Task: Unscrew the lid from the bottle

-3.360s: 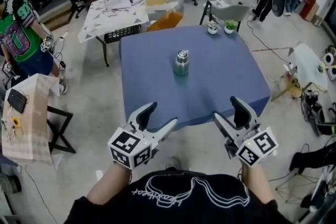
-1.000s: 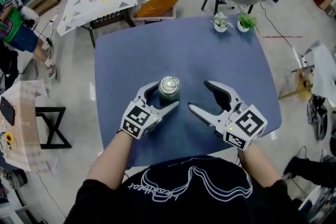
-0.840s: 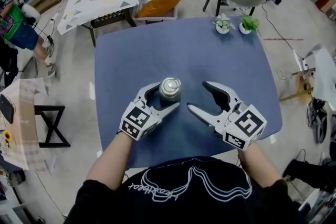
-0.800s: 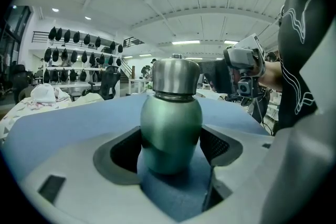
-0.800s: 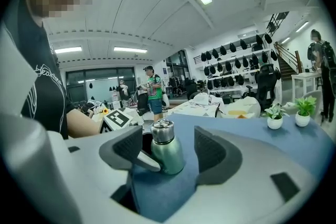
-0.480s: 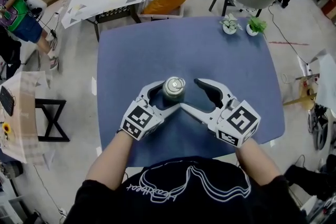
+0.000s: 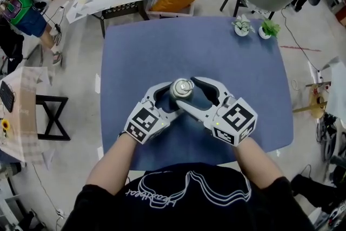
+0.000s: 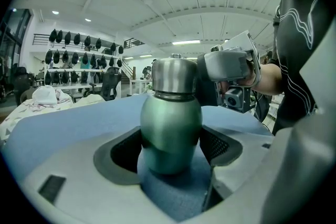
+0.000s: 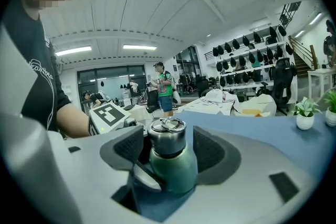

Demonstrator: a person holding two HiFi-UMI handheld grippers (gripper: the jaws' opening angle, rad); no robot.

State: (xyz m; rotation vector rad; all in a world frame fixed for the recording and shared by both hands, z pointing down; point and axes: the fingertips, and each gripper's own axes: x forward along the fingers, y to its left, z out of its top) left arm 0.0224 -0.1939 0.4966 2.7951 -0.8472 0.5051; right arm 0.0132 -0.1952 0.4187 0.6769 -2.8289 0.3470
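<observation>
On the blue table, near the close edge: a green bottle standing up straight, with its shiny lid on top. Down low, around the round green belly: the left gripper, with fingers pressed tight on both sides. Up at the lid: the right gripper, with fingers apart, one on each side of the lid and a little gap left (just been closing in a bit, not squeezing yet). Far back on the table, well apart from all this: two small potted plants.
</observation>
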